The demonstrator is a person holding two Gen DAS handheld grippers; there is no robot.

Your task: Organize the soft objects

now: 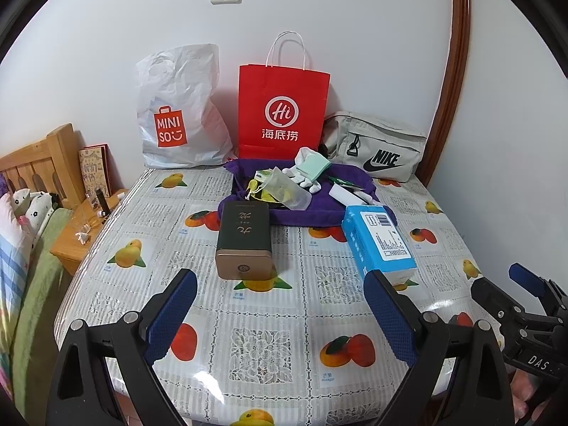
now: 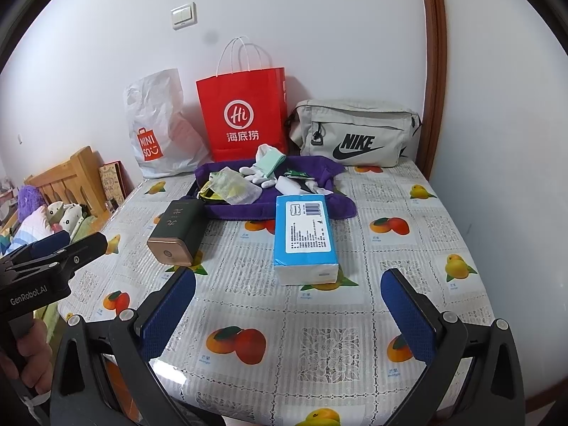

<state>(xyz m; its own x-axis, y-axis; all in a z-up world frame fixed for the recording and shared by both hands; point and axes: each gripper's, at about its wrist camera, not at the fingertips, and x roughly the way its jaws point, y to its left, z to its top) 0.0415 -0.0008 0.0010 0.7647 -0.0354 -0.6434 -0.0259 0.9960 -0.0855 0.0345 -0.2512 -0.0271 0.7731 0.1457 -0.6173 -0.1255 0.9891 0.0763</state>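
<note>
so both grippers hover over the near edge of the table (image 2: 355, 319), left gripper (image 1: 280, 305) and right gripper (image 2: 287, 301) spread wide, holding nothing. purple towel (image 2: 227, 209) sits toward the far edge with white gloves (image 2: 261, 175) and small stuff piled on it. tissue pack (image 2: 305, 238) and dark tin (image 2: 177, 230) lie just in front.

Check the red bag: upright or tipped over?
Upright. The red bag stands on its base at the back of the table against the wall, handles pointing up. Whether anything is inside, cannot tell.
</note>
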